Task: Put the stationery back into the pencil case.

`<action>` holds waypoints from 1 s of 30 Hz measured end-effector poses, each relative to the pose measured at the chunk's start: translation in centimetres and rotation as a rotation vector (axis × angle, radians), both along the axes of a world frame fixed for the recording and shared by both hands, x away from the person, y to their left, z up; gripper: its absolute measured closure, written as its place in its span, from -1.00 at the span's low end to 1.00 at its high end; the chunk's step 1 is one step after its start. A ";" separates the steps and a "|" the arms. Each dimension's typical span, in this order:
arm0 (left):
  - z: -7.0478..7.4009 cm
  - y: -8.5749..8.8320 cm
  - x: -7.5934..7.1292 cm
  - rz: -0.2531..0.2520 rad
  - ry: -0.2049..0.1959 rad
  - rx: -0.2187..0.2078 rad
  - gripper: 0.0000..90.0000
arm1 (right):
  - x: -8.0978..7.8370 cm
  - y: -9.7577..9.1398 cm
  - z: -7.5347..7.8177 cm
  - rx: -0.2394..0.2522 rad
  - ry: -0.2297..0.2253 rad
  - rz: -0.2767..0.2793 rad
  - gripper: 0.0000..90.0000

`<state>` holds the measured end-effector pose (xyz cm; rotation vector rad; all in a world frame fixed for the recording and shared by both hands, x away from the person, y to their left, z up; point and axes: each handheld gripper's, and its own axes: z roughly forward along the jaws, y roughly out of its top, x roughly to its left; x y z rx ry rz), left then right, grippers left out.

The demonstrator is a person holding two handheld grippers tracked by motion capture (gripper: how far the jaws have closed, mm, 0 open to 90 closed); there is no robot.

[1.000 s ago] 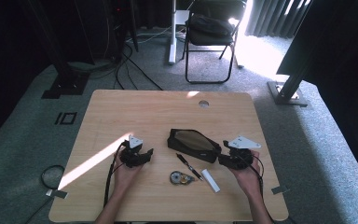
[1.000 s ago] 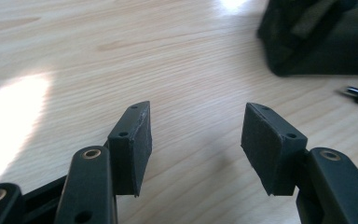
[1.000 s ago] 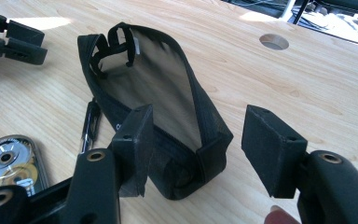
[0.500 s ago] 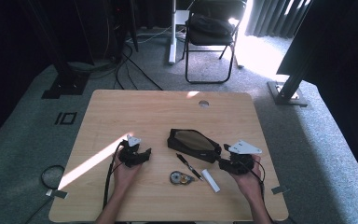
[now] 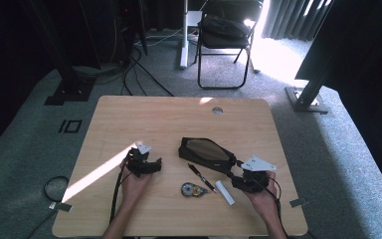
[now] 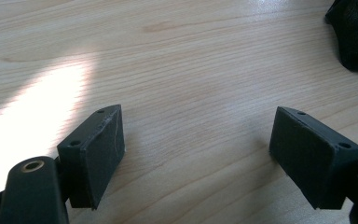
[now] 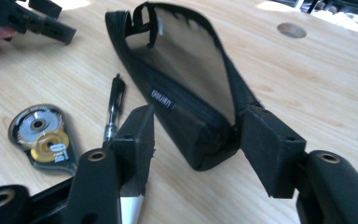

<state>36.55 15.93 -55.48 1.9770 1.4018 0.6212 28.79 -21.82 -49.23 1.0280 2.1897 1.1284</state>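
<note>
A dim room with grey carpet, a folding chair (image 5: 224, 40) at the far side in glare, and a pale wooden table (image 5: 169, 114) crossed by a strip of sunlight. Largest on it is the black pencil case (image 5: 205, 153), lying right of centre with its mesh side up and zip gaping. It looks soft, light and floppy, likely to sag if lifted by one end, so the firmer seamed end is the sensible hold.

The right gripper (image 5: 239, 175) has its jaws bracketing that near end, and they have just been closing, though whether the pads bite yet is hard to tell. The left gripper (image 5: 155, 164) has just sprung wide, released over bare wood.

Near the case lie a pen (image 5: 202, 178), a correction-tape dispenser (image 5: 192, 189) and a small white tube (image 5: 225, 192), partly cut off behind the jaw in the right gripper view.
</note>
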 end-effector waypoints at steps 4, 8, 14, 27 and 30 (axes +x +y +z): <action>0.0 0.0 0.0 0.004 0.000 0.000 -0.59 | -0.3 0.1 -0.5 -0.005 0.012 0.007 0.08; 0.0 -0.1 0.0 0.006 0.000 0.000 -0.59 | -0.6 0.1 -1.1 -0.006 0.024 0.008 0.08; 0.0 -0.1 0.0 0.006 0.000 0.000 -0.59 | -1.0 0.3 -1.6 -0.003 0.033 0.007 0.05; 0.0 -0.1 0.0 0.003 0.001 0.002 -0.59 | -1.9 0.8 -2.4 -0.013 0.040 0.010 0.03; 0.0 -0.1 0.0 0.001 0.002 0.002 -0.59 | -2.0 0.9 -2.5 -0.018 0.040 0.013 0.02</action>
